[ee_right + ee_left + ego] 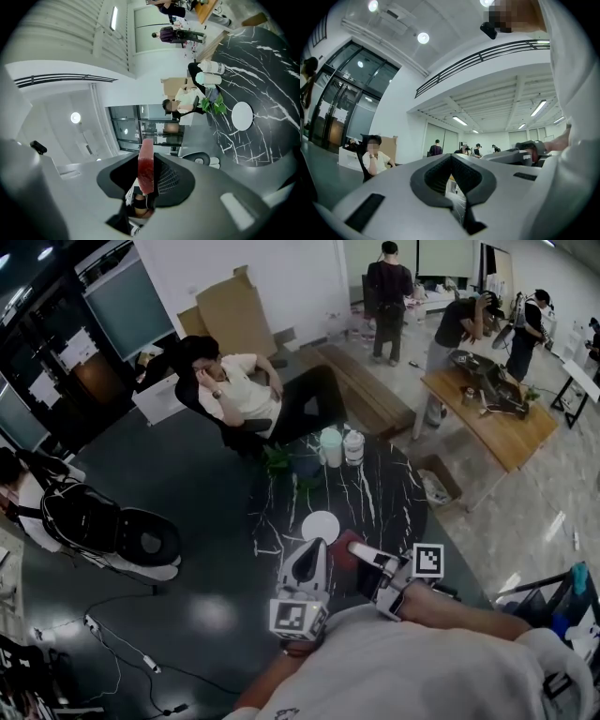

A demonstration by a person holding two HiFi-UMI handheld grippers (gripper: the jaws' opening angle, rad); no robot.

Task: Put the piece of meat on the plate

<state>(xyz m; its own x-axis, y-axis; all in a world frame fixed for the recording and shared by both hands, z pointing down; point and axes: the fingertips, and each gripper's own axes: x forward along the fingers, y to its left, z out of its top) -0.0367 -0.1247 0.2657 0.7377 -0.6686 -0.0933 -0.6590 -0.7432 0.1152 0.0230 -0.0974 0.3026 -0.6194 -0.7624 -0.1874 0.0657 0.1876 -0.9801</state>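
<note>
Our right claw is clamped on the piece of meat, holding it on edge in the air near the white plate on the black bench. Our left claw is closed and empty.

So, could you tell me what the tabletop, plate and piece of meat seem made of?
Tabletop: black with white veins, so stone or marble-look laminate. Plate: plain smooth white, ceramic or plastic. Piece of meat: red, matte, straight-edged slab; real or imitation, unclear.
</note>
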